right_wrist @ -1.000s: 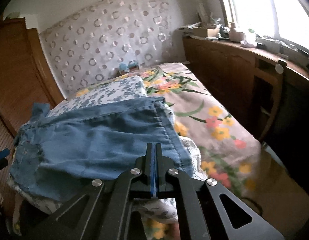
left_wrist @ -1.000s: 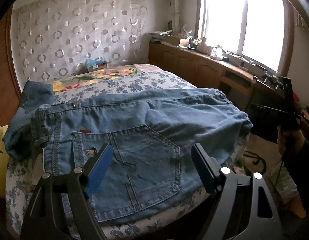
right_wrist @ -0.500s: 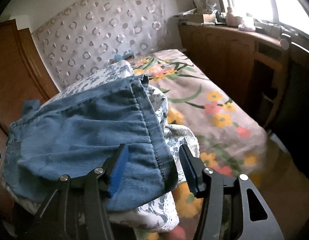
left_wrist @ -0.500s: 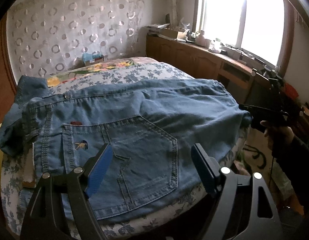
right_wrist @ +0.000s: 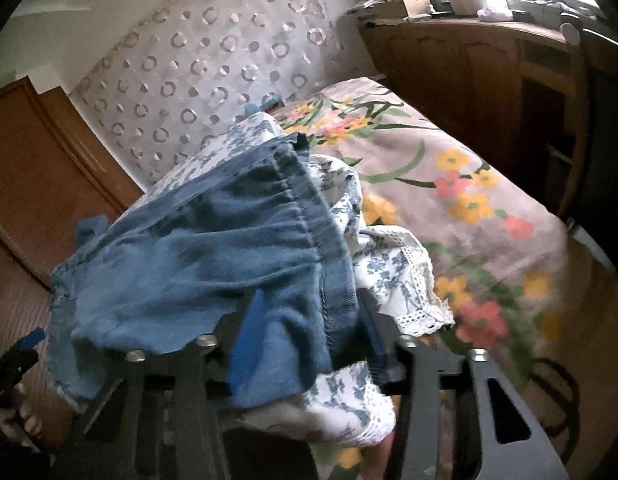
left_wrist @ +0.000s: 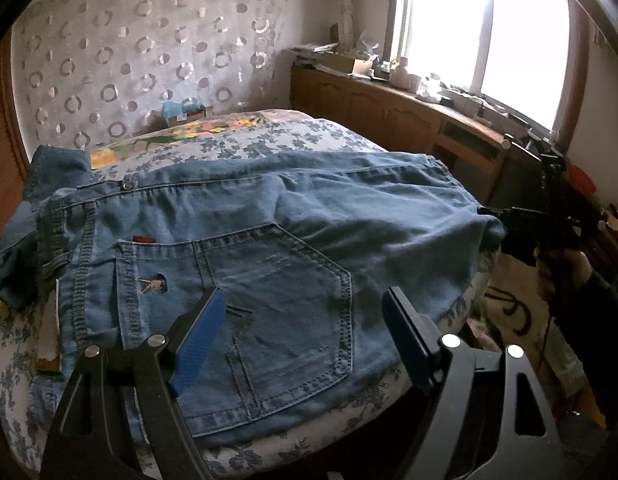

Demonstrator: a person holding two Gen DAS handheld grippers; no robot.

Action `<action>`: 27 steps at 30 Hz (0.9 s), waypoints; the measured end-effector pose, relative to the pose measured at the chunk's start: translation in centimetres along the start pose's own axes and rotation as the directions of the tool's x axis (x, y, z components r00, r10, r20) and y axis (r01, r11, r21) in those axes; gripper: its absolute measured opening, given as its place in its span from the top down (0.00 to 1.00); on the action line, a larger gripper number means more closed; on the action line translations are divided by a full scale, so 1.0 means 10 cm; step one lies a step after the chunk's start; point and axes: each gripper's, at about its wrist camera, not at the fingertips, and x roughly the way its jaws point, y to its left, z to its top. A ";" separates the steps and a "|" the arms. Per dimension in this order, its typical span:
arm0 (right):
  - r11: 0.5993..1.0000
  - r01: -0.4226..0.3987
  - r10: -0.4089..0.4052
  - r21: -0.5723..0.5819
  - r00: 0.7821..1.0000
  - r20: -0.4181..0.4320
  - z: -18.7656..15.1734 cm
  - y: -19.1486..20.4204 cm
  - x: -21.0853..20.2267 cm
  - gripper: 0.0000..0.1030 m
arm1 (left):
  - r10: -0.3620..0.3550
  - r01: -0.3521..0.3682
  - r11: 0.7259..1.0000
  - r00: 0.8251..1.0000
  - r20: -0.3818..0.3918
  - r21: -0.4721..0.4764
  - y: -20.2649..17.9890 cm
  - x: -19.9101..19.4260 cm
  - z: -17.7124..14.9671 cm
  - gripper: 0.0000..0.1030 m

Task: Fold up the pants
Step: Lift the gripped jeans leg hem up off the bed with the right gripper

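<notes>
Blue denim pants (left_wrist: 269, 240) lie flat across a bed, back pocket up, waistband at the left, legs running right. My left gripper (left_wrist: 301, 336) is open and hovers just above the back pocket, holding nothing. In the right wrist view the leg end of the pants (right_wrist: 229, 240) drapes over the bed edge and between my right gripper's (right_wrist: 309, 336) open blue pads (right_wrist: 249, 344). The denim hangs over the fingers; they are not closed on it. The right gripper also shows at the far right of the left wrist view (left_wrist: 525, 220), at the leg end.
The bed has a blue-flowered white cover (left_wrist: 269, 136) over a bright floral sheet (right_wrist: 449, 184). A wooden cabinet (left_wrist: 389, 108) with clutter under the window runs along the right. A patterned curtain (left_wrist: 149, 60) hangs behind the bed. A wooden door (right_wrist: 37, 168) stands at the left.
My right gripper went from shut to open and moved in under the leg end, which now lies between its fingers. The left gripper stayed open and drifted slightly over the pocket.
</notes>
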 end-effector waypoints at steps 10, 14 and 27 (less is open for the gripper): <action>0.990 0.026 -0.011 -0.136 0.994 0.113 0.14 0.49 -0.39 0.95 | 0.015 -0.014 0.999 1.000 0.020 -0.030 0.16 -0.09 -0.03 0.21; 0.972 -0.041 0.073 -0.231 0.989 0.131 0.31 0.95 -0.50 0.96 | 0.039 -0.036 0.998 0.998 0.050 -0.051 0.30 -0.23 -0.01 0.21; 0.740 -0.375 0.428 -0.558 0.903 -0.040 0.34 3.53 -0.16 0.96 | 0.170 -0.150 0.977 0.977 0.130 -0.151 0.97 -0.95 -0.18 0.21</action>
